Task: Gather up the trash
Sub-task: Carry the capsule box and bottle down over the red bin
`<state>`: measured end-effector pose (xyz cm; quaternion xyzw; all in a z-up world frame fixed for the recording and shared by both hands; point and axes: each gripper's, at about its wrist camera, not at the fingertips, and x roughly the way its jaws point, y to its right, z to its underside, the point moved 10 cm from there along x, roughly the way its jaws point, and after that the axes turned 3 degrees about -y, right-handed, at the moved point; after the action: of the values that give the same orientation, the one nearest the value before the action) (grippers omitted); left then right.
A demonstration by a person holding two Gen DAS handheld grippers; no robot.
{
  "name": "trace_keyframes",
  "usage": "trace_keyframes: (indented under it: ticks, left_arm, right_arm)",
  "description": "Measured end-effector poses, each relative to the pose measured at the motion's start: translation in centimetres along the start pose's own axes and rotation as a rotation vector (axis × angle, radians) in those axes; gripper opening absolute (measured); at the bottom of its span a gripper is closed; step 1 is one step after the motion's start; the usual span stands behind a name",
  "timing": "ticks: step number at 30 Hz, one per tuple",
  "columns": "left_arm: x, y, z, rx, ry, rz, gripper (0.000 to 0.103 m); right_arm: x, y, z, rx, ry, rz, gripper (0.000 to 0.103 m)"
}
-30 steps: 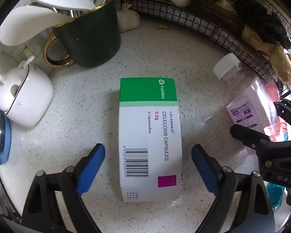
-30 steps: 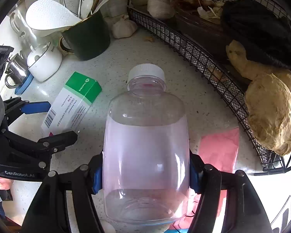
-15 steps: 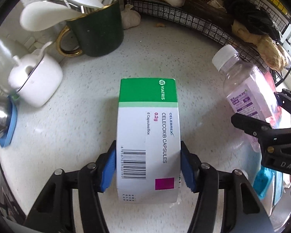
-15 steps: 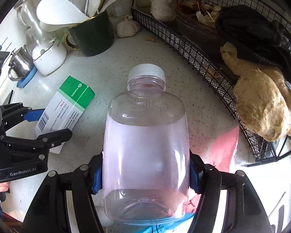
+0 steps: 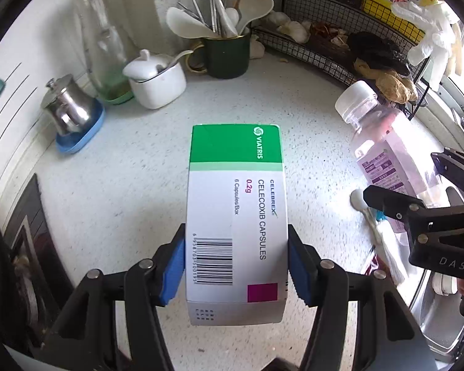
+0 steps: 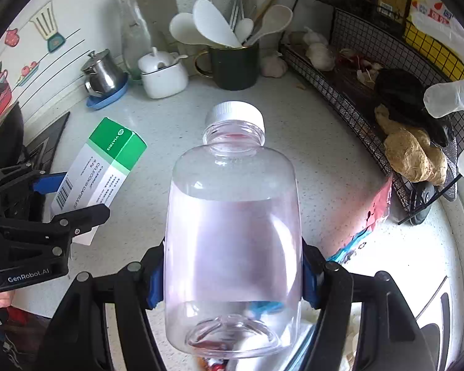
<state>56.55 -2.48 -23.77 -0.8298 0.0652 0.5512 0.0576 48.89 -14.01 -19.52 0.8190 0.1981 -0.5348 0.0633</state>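
The left gripper (image 5: 236,261), whose jaws were spread wide a second ago, now clamps the capsule box (image 5: 235,216) and has raised it off the counter (image 5: 133,167); the right gripper (image 6: 232,273) still squeezes the clear bottle (image 6: 232,232), also airborne, so both pieces seem ready for disposal

Matt cardboard medicine box (image 5: 235,216), glossy clear plastic bottle (image 6: 233,241), speckled stone-look countertop (image 5: 139,167), shiny steel pot (image 5: 67,108).
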Motion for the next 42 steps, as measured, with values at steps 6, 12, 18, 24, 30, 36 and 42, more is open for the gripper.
trace_keyframes:
  ticks: [6, 12, 18, 24, 30, 36, 42]
  left_arm:
    - [-6.1, -2.5, 6.8, -0.065, 0.041, 0.005, 0.056]
    - [-10.0, -4.4, 15.2, -0.107, 0.056, -0.006, 0.056]
    - [-12.3, -5.6, 24.2, -0.132, 0.029, 0.012, 0.056]
    - [-11.9, -5.8, 32.2, -0.133, -0.030, 0.024, 0.056]
    - [-10.0, -5.7, 38.3, -0.180, -0.101, 0.025, 0.056]
    - [-6.5, -4.7, 42.7, -0.222, -0.156, 0.055, 0.056]
    - [-0.8, -4.3, 46.5, -0.265, -0.213, 0.077, 0.056]
  right_arm:
    - [-3.8, -6.2, 3.2, -0.051, 0.032, -0.038, 0.064]
    - [-5.8, -11.6, 7.3, -0.089, 0.046, -0.050, 0.064]
    - [-7.3, -16.6, 13.4, -0.115, 0.016, -0.069, 0.064]
    - [-6.6, -19.7, 19.9, -0.114, -0.041, -0.075, 0.064]
    - [-4.7, -21.3, 25.5, -0.115, -0.112, -0.066, 0.064]
    - [-1.8, -22.5, 29.7, -0.134, -0.174, -0.074, 0.064]
    - [3.7, -22.9, 33.3, -0.150, -0.232, -0.084, 0.064]
